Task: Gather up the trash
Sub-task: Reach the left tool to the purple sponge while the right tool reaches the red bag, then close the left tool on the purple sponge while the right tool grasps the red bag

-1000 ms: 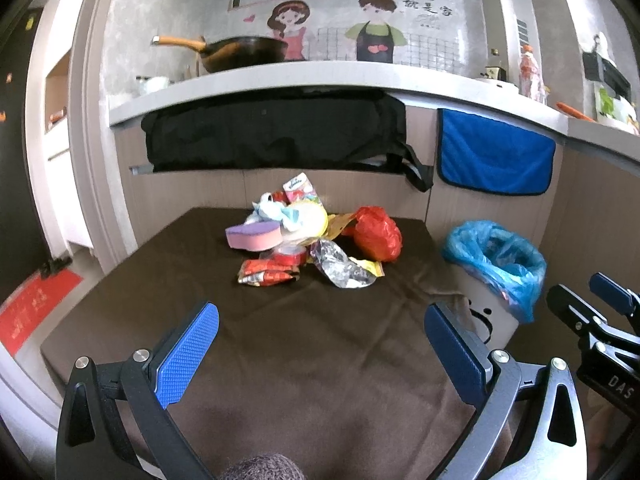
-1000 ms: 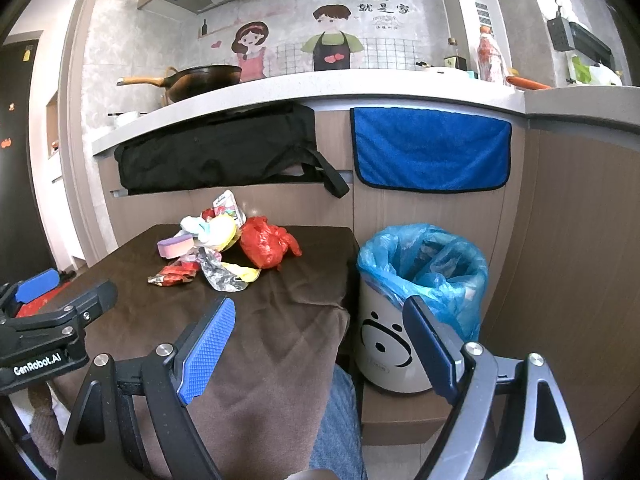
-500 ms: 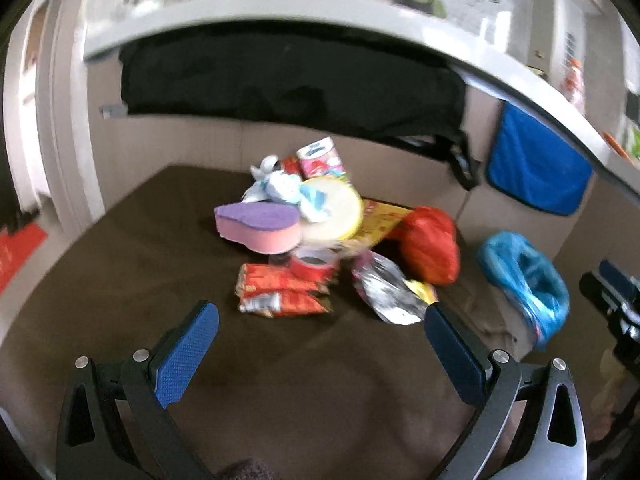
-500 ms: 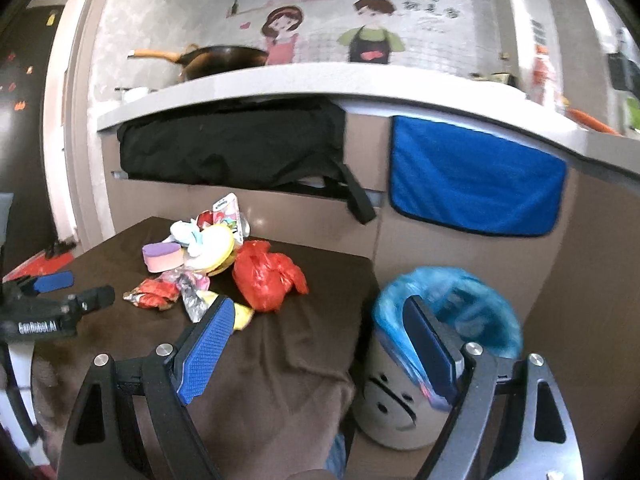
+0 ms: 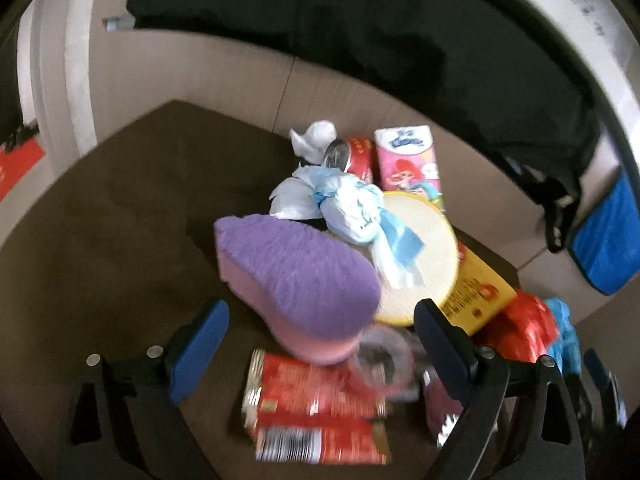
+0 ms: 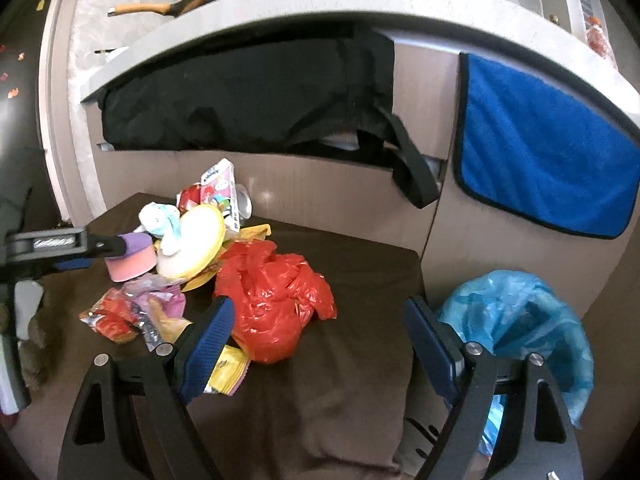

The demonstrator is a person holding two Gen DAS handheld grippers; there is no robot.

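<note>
Purple sponge [image 5: 304,280] now sits between the left gripper [image 5: 320,344] fingers, whose jaws are closing but not yet pressing; a second ago that gripper hung well back from the trash pile [image 6: 192,256]. Right gripper [image 6: 320,344] has neared the red bag [image 6: 272,296], jaws wide, empty. The blue-lined bin [image 6: 520,320] waits beside the table.

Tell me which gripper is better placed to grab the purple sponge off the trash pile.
Left. The left gripper is right over the pile, its fingers closing with the purple sponge between them, not yet pressed. The right gripper hangs farther back, open, nearer the red plastic bag.
</note>
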